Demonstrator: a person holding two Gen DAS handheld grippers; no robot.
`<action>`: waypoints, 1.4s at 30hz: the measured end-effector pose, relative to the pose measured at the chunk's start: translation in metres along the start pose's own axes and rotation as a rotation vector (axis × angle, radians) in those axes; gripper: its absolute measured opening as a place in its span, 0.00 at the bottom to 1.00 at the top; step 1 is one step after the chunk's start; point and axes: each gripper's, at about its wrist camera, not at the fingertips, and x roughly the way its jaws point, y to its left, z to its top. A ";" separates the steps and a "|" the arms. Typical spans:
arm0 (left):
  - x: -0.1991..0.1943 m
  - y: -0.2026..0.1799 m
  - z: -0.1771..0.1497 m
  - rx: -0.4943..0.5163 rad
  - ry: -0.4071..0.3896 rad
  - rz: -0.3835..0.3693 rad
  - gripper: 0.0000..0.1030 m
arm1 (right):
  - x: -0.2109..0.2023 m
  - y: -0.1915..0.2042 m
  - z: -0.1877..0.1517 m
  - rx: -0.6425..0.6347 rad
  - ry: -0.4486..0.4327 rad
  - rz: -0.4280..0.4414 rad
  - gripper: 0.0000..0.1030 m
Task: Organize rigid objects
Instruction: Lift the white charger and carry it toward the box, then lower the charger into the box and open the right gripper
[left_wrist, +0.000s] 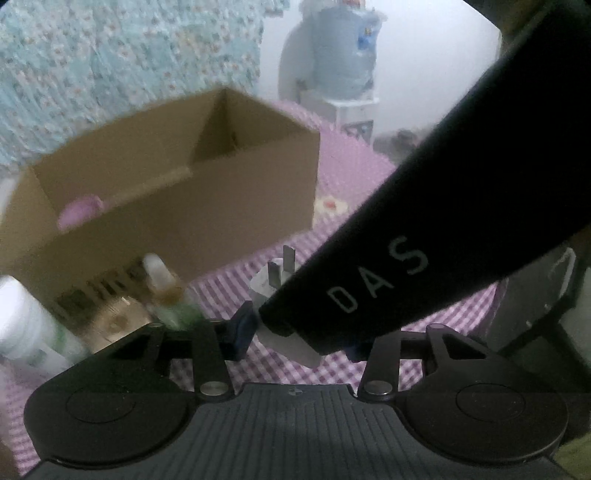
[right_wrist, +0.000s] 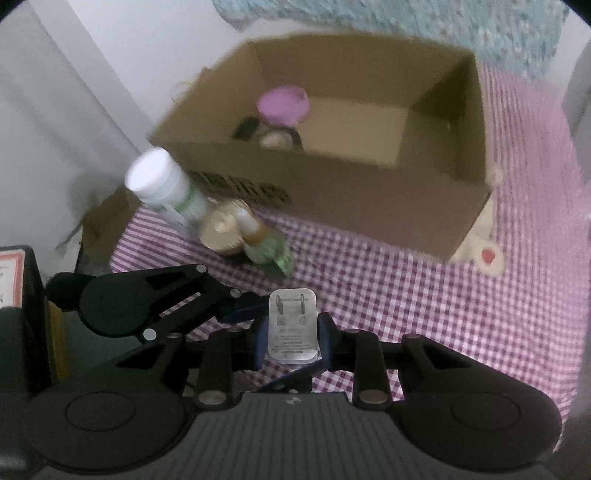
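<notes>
Right wrist view: the right gripper (right_wrist: 291, 338) has its jaws clenched on the white charger (right_wrist: 292, 325) above the checked desk (right_wrist: 406, 295) — the left gripper's (left_wrist: 295, 332) grip is hidden.

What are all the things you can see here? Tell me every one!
Cardboard box: one, brown, open, on the cloth.
Pink tub: one, inside the box.
White bottle: one, left of the box front.
Gold-lidded jar: one, beside the bottle.
Green spray bottle: one, next to the jar.
Checked cloth: one, purple and white, under everything.
Plug adapter: one, white, pins showing, between the right gripper's pads.
Right gripper: black, shut on the adapter.
Left gripper: black, pads either side of the adapter.
</notes>
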 end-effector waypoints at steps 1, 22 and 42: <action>-0.009 0.000 0.005 0.001 -0.016 0.013 0.45 | -0.009 0.004 0.003 -0.012 -0.017 0.003 0.29; 0.001 0.108 0.107 -0.193 -0.018 0.136 0.57 | 0.011 0.007 0.159 -0.073 -0.057 0.130 0.28; 0.016 0.118 0.089 -0.237 0.101 0.154 0.81 | 0.115 -0.020 0.157 -0.047 0.096 0.078 0.30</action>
